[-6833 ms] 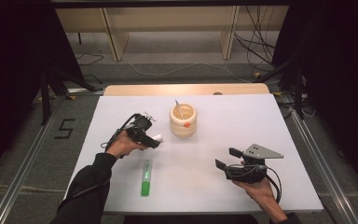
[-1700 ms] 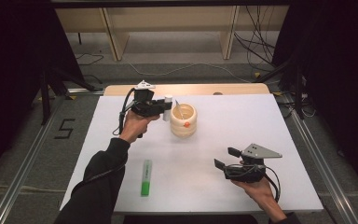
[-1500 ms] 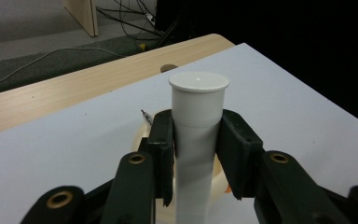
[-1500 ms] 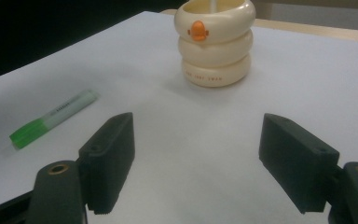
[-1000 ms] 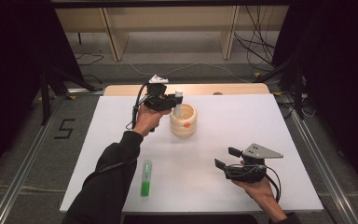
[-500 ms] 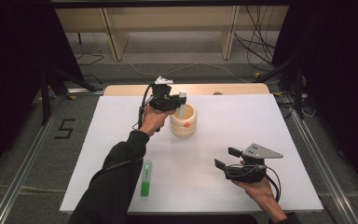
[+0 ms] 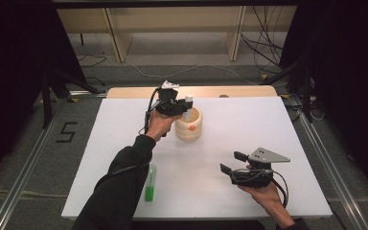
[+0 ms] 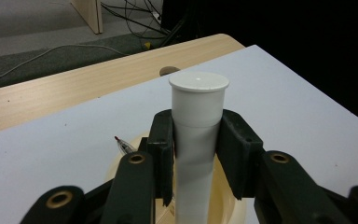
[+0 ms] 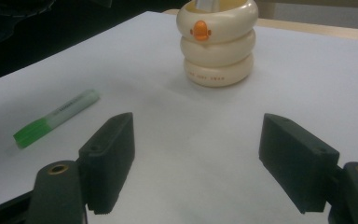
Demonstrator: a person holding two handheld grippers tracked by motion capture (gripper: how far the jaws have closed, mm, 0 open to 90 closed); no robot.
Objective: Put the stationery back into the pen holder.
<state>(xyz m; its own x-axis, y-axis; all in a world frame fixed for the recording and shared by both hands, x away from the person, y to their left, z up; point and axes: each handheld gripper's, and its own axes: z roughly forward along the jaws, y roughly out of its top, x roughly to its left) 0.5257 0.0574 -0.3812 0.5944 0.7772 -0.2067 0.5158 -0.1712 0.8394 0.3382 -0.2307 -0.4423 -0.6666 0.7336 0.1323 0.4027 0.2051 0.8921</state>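
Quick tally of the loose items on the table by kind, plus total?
Cream ringed holder: 1
White tube, clamped in the left tool over the holder: 1
Green highlighter: 1
Pen in the holder: 1
Total: 4

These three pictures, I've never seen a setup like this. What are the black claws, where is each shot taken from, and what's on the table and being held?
A person holds a two-jaw gripper in each hand. The high view looks down on the white table; the other two come from cameras riding on each gripper. The left gripper is shut on a white tube, upright over the cream cup, which has a pen in it. The right gripper is open, holding nothing. A green marker lies on the table.
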